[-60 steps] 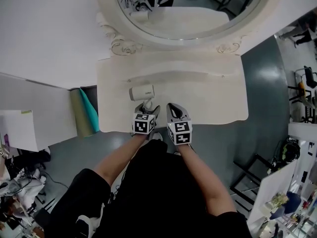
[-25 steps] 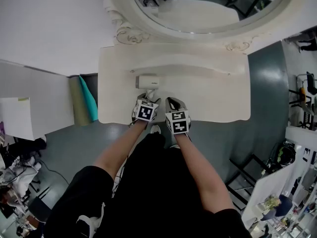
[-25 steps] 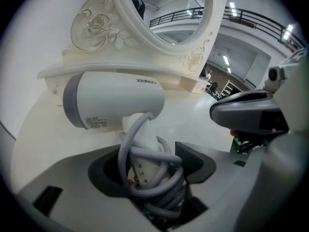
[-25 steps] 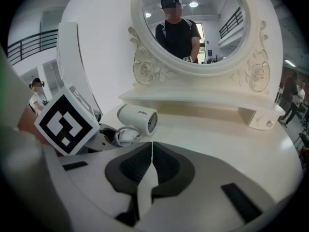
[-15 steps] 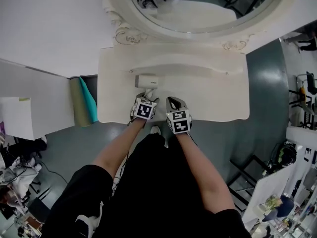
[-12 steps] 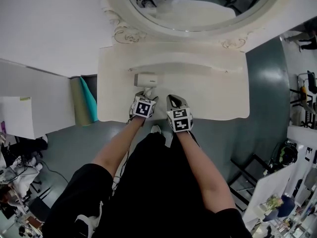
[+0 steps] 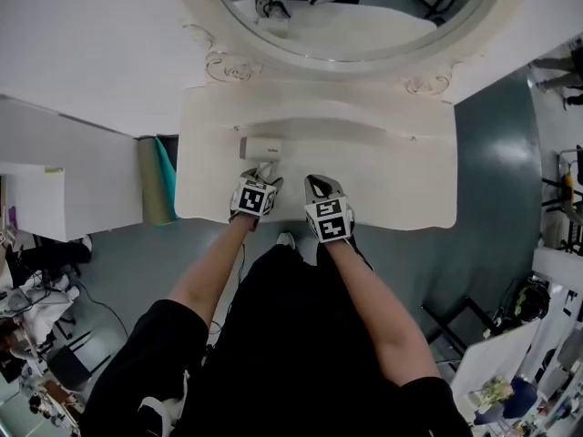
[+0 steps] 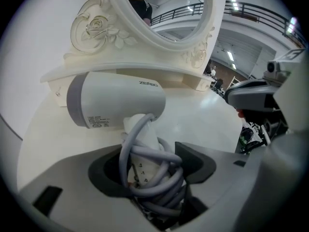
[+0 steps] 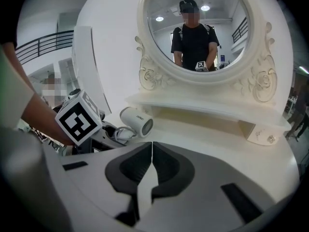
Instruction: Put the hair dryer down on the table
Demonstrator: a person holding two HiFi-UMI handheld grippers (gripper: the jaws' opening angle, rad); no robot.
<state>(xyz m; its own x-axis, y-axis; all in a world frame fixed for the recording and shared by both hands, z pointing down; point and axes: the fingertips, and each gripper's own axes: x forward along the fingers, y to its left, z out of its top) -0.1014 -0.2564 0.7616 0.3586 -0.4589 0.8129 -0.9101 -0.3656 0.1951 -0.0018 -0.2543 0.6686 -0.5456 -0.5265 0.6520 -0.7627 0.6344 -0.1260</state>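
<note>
The left tool (image 8: 149,164) pinches the hair dryer (image 8: 116,103) by its cord-wrapped handle (image 8: 145,146); the right tool (image 9: 151,164), beside it, is pressed together.

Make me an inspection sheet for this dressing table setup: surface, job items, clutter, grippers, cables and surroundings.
Surface: cream dressing table, with a low shelf at the back.
Job's things: white hair dryer, near the table's left end; cannot tell if it rests on the table yet.
Clutter: nothing seen.
Grippers: left gripper, jaws closed on the hair dryer's handle; right gripper, jaws together, nothing in them.
Cables: grey cord wound round the handle, inside the left jaws.
Surroundings: oval mirror in a carved frame, grey floor.
</note>
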